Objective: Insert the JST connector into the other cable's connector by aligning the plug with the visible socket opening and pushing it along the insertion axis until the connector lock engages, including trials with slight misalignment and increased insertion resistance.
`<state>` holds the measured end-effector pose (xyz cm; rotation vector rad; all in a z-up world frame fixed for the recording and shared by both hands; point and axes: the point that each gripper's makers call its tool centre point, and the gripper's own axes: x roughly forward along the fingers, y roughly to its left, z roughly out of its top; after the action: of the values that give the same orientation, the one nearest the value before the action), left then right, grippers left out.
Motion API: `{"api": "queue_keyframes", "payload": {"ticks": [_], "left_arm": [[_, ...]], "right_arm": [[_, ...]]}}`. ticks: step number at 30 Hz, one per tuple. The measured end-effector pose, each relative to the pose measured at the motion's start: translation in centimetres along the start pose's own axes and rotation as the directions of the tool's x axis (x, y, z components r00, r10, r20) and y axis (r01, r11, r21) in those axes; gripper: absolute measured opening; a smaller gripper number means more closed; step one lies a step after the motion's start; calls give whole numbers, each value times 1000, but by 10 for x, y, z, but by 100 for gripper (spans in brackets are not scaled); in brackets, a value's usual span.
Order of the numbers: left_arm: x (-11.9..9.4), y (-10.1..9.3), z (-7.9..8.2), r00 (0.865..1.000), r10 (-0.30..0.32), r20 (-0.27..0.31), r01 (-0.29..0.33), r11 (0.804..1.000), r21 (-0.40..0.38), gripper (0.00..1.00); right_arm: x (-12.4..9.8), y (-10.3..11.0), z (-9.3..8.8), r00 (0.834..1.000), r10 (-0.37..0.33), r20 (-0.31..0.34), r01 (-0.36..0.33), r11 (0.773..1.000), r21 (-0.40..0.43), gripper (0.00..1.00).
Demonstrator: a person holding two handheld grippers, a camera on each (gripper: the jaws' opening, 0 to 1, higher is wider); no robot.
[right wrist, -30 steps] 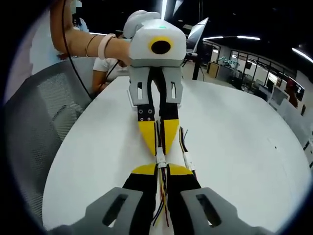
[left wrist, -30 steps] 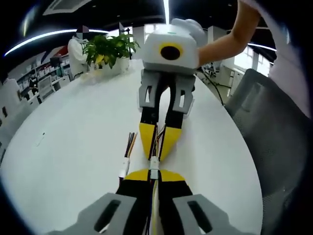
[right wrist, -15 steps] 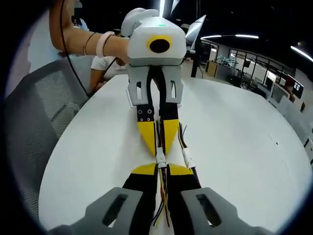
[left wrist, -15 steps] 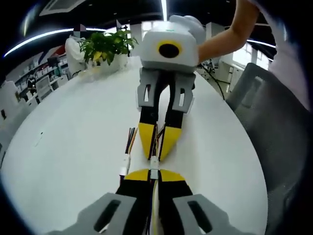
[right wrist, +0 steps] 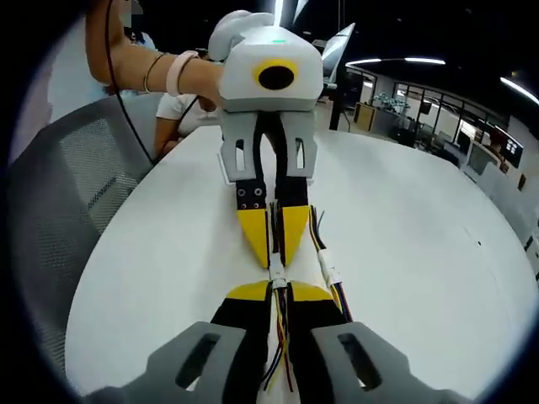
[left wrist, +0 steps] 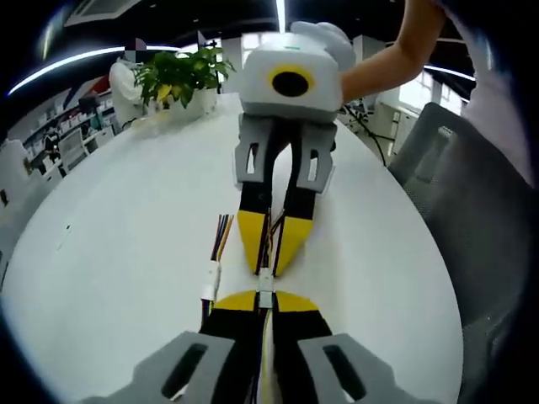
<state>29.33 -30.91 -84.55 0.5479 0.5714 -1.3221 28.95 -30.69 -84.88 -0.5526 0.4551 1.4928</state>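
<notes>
I hold my left gripper (left wrist: 264, 296) clamped on one bundle of thin coloured wires ending in a small white JST connector (left wrist: 265, 282), low in the centre of the left gripper view. My right gripper (left wrist: 269, 268) comes down from the upper middle of that view, its yellow tips pinched on the other cable's small white connector (right wrist: 275, 276), which sits low centre in the right gripper view between my right gripper (right wrist: 278, 293) and the opposing left gripper (right wrist: 271, 263).

Over the last second little has changed at the joint: the two white housings stay nose to nose between the four yellow tips, and only the background has slid, so my hands have drifted together. A spare white-plugged cable (left wrist: 210, 282) lies loose on the round white table (left wrist: 126, 219), just left of my jaws.

I judge the plug seated or nearly so; whether the lock has clicked I cannot tell, since the seam is too small. Next I would press straight along the axis, keeping both grips firm.
</notes>
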Motion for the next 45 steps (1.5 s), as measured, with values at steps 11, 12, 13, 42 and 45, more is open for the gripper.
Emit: {"api": "queue_keyframes", "payload": {"ticks": [11,12,13,42,45], "left_arm": [[2,1,-2,1000,8,-13,-8,1000,-20,0],[2,1,-3,1000,8,-14,-8,1000,-22,0],[2,1,-3,1000,9,-14,-9,1000,-24,0],[-3,-5,-4,999,44,-18,-47,989,-139,7],[-3,-6,-5,999,44,-20,-47,989,-141,7]], "right_arm": [[0,1,-2,1000,-7,-1,7,1000,26,4],[0,1,-2,1000,-7,-2,7,1000,27,4],[0,1,-3,1000,-7,-4,7,1000,29,4],[-1,1,-4,999,-34,-31,36,997,74,7],[-2,1,-4,999,-42,-29,44,996,79,8]]}}
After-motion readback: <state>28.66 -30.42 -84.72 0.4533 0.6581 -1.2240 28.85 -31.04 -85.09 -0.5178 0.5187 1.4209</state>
